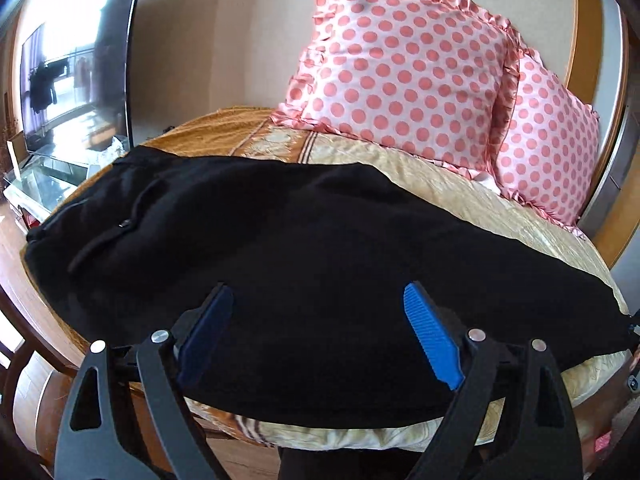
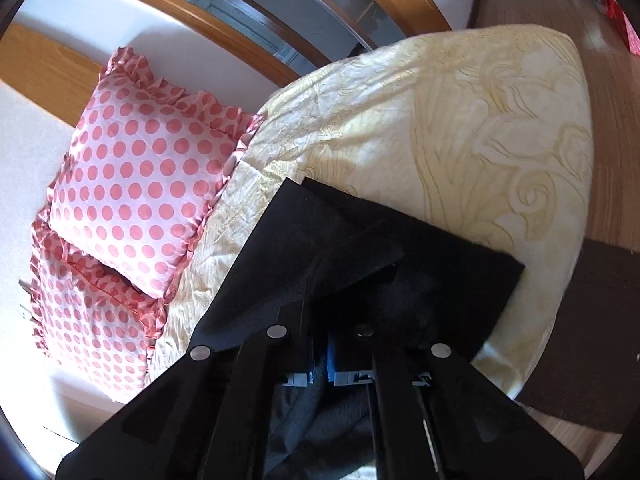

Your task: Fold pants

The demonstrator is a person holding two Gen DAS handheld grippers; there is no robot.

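Black pants [image 1: 280,248] lie stretched across the bed, waist end at the left with a button, legs running to the right. My left gripper [image 1: 320,300] is open, its blue pads [image 1: 430,336] spread wide just above the pants' near edge, holding nothing. My right gripper [image 2: 322,344] is shut on the pants' leg end [image 2: 360,248], the blue pads pressed together with black cloth between them. The cloth drapes over the fingers and hides the tips. The hem corners lie on the cream bedspread [image 2: 460,120].
Two pink polka-dot pillows [image 1: 408,68] [image 2: 136,184] lean at the wooden headboard behind the pants. A television [image 1: 72,64] on a glass stand is at the far left. The bed's edge and wooden floor [image 2: 612,128] lie to the right.
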